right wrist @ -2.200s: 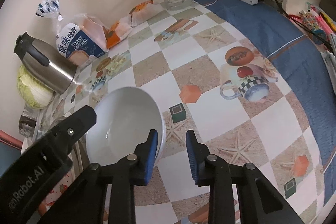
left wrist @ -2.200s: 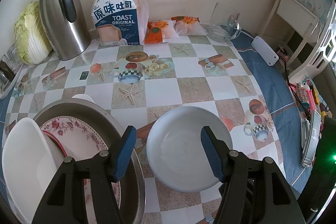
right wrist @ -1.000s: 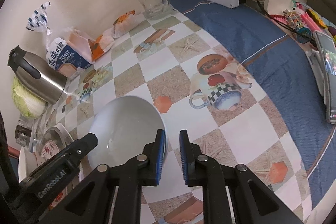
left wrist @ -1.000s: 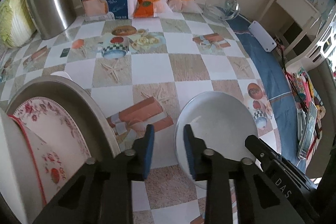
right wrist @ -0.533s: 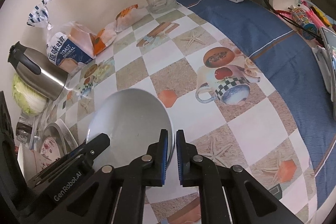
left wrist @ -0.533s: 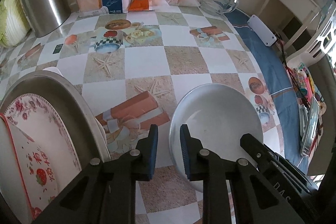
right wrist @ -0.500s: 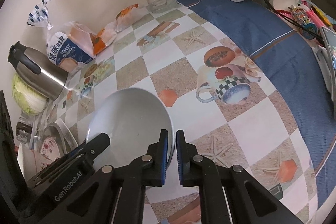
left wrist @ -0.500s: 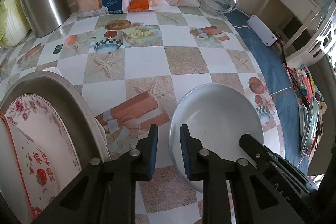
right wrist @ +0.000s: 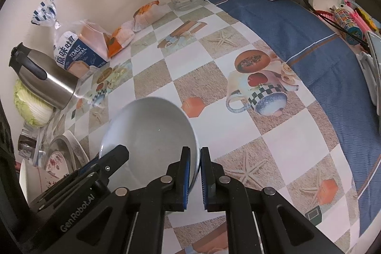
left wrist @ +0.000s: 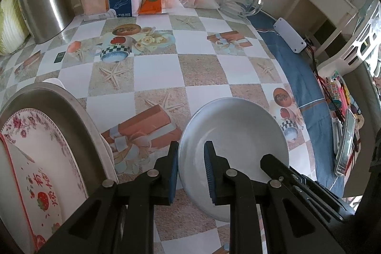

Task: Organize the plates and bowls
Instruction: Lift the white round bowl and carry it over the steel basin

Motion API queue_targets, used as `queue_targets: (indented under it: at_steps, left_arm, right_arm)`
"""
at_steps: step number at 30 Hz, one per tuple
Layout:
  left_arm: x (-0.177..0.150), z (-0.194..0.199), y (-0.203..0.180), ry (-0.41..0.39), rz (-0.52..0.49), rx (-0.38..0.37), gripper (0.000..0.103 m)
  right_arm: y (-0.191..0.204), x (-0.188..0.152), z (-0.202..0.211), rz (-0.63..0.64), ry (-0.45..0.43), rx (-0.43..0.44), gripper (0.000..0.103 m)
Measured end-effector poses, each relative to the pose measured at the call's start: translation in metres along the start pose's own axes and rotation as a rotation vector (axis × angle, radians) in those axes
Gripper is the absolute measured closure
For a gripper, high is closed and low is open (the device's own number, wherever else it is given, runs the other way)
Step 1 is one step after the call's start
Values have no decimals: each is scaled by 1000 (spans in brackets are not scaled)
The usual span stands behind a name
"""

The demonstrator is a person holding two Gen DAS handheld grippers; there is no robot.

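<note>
Both grippers pinched the white bowl [left wrist: 234, 135] over the table [left wrist: 154, 77]: left gripper [left wrist: 191, 170] jaws on its 9 o'clock rim, right gripper [right wrist: 195, 173] jaws on 3 o'clock rim, w/ steel basin [left wrist: 71, 111] of plates at 9 o'clock.

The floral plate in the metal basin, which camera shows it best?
The left wrist view: the floral plate fills the lower left, pattern clear. The right wrist view shows only a small sliver of it behind the left tool.

Both grippers start out wide open and now pinch the bowl [left wrist: 234, 132]: left gripper [left wrist: 190, 170] on its left rim, right gripper [right wrist: 194, 174] on the right rim.
</note>
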State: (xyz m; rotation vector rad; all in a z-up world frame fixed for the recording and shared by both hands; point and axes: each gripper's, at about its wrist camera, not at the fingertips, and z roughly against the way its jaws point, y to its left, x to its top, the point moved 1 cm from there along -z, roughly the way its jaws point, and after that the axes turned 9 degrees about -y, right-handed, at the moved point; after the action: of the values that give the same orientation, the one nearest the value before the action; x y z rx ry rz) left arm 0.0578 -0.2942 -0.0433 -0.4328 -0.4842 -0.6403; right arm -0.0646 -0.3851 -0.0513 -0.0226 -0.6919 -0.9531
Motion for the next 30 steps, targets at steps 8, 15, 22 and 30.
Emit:
queue_targets:
  at_steps: [8,15,22,30]
  left_arm:
    - [-2,-3,-3,3,-23,28,82]
    - [-2,-1,1,0,-11,28,82]
    - [14,36,-4,-79,-28,21,82]
    - [29,90,-4,-177,-68,54,82]
  right_arm:
    - [-1,-2,-3,-2,5,7,94]
    - [1,-1,-2,-4,13,13,94]
    - [8,8,22,-10,-37,61,93]
    - [31,20,68,5,-123,121,93]
